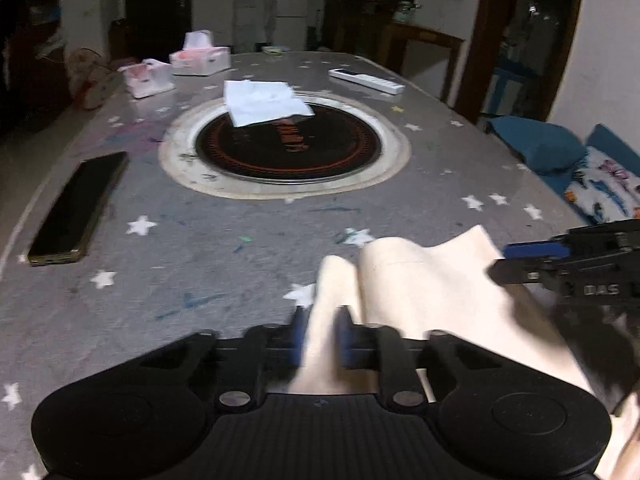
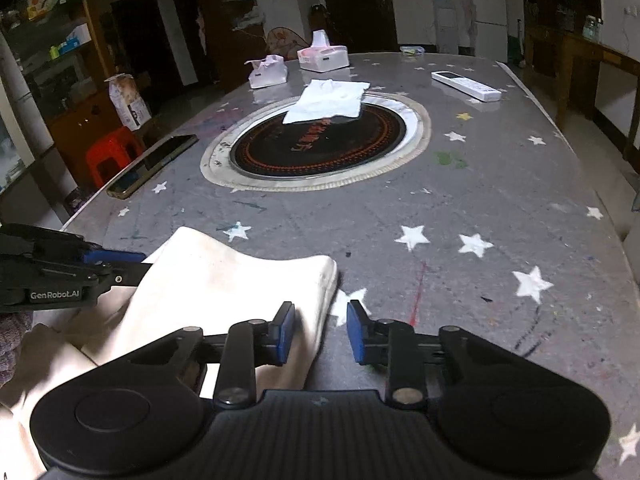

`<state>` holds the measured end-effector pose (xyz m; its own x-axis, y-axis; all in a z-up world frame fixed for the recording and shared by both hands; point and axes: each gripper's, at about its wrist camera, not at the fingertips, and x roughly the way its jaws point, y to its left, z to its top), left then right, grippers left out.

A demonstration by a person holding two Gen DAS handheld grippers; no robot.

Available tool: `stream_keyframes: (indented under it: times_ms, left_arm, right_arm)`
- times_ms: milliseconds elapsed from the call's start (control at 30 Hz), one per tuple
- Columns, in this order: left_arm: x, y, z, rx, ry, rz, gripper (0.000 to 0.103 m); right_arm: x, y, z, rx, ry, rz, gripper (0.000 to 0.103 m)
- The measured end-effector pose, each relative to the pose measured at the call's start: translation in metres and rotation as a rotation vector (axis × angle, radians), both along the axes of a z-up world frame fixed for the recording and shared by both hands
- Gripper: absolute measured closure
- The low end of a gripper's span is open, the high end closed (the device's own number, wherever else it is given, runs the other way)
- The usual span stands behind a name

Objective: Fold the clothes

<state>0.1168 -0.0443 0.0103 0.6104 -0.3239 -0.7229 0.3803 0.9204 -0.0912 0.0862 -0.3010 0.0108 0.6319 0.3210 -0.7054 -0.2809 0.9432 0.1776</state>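
- The left tongs (image 1: 320,336) sit at 6 o'clock in the left wrist view, closed down onto a pinched ridge of the cream cloth (image 1: 420,280); both blue pads (image 1: 345,332) press the fabric.
- The right tongs (image 2: 320,332) are narrowed but not gripping: the cloth's folded corner lies in the gap against the left pad, and bare table shows in front of the right one.
- The cream cloth (image 2: 224,276) lies at the near edge of the table (image 2: 480,208), from 6 toward 8 o'clock in the right wrist view, part of it trailing off the edge toward the person.
- It looks light, soft and limp (it puckers into ridges where pinched), so it should sag and slide easily on the smooth table. Corners or the doubled hem look the surest places to hold; a single layer mid-panel would likely just bunch.
- Further out at 12 o'clock sits the round black hotplate (image 2: 316,144) with a white folded cloth (image 2: 328,100) across its far rim.
- A phone (image 1: 76,212) lies at 9 o'clock, a remote control (image 2: 466,86) at 1 o'clock, and tissue boxes (image 2: 322,56) farthest away.
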Motion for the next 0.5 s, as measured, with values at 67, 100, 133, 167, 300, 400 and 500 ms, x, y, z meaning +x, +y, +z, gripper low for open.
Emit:
stream_keyframes:
  times_ms: [67,100,133,167,300,400,500]
  left_arm:
    - [0.0,-0.001,0.001,0.008,-0.015,-0.002,0.093]
    - [0.002,-0.002,0.002,0.016,-0.026,0.004,0.093]
    - [0.003,0.0,0.004,0.019,-0.037,0.015,0.093]
    - [0.003,0.002,0.007,0.019,-0.049,0.029,0.093]
    - [0.011,0.019,0.019,0.021,-0.095,0.099,0.093]
    - [0.023,0.032,0.025,0.021,-0.113,0.162,0.093]
    - [0.036,0.039,0.022,0.035,-0.121,0.209,0.093]
  right_arm:
    - [0.001,0.003,0.0,-0.002,-0.001,0.01,0.091]
    - [0.002,0.005,0.0,-0.006,-0.005,0.013,0.097]
    - [0.001,0.006,0.001,-0.014,-0.014,0.014,0.099]
    - [0.0,0.006,0.002,-0.026,-0.026,0.012,0.099]
    - [-0.001,0.002,0.015,-0.085,-0.097,-0.008,0.1]
    - [0.004,-0.006,0.023,-0.116,-0.131,-0.041,0.1]
    - [0.014,-0.012,0.022,-0.158,-0.137,-0.079,0.1]
